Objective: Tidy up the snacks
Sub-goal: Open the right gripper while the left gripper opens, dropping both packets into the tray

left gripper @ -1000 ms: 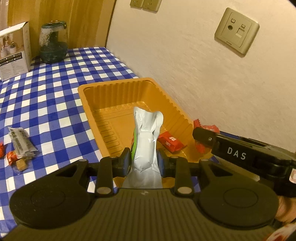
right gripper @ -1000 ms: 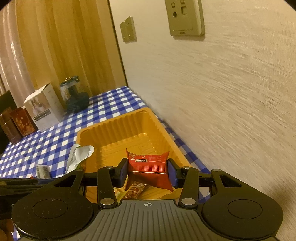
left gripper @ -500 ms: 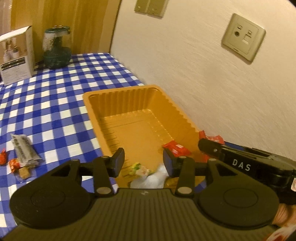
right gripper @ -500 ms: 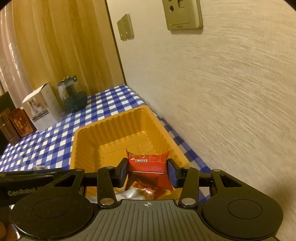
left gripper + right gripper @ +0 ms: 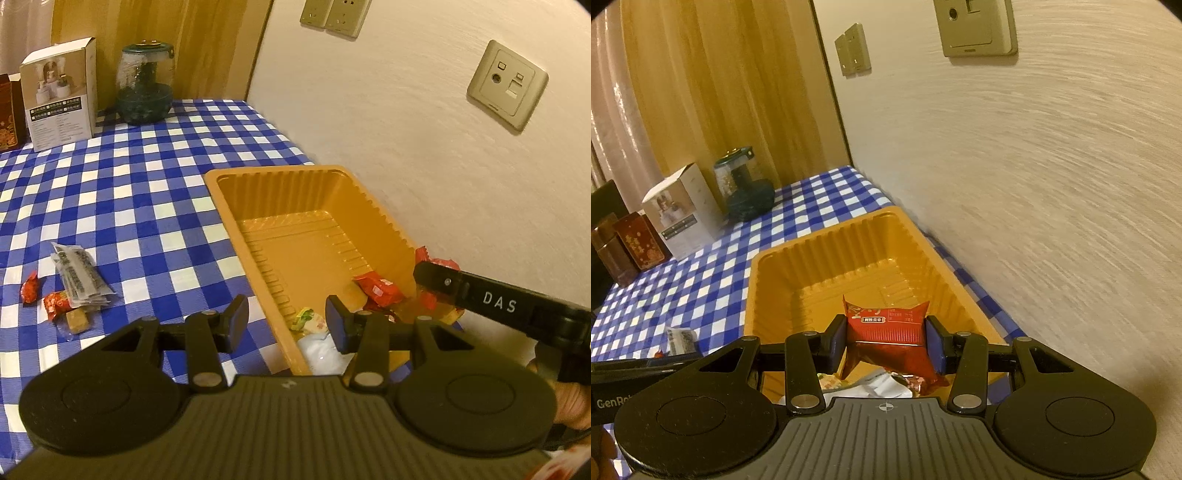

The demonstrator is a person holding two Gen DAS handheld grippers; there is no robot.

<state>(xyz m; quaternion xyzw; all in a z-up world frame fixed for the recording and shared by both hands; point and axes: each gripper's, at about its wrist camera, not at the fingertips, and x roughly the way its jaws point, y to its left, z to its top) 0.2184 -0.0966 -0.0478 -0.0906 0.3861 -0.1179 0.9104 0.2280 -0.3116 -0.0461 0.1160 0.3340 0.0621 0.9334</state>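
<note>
An orange tray (image 5: pixel 280 171) stands on the blue checked cloth against the wall. My left gripper (image 5: pixel 286 317) is open over the tray's near left rim, with nothing between its fingers. Below it in the tray lie a white packet (image 5: pixel 317 350), a small green and yellow snack (image 5: pixel 306 319) and a red snack (image 5: pixel 376 290). My right gripper (image 5: pixel 886 339) is shut on a red snack packet (image 5: pixel 886 321) above the near end of the tray (image 5: pixel 827 236). On the cloth to the left lie grey packets (image 5: pixel 77 273), two red candies (image 5: pixel 29 290) and a tan candy (image 5: pixel 75 319).
A white box (image 5: pixel 59 92), a glass jar (image 5: pixel 146 88) and a dark red box (image 5: pixel 9 110) stand at the far end of the table. The wall with its sockets (image 5: pixel 506 86) runs close along the tray's right side.
My left gripper opened and let go of the white packet, which now lies in the tray's near end. The gripper then drew back a little. My right gripper kept still with its red packet.
</note>
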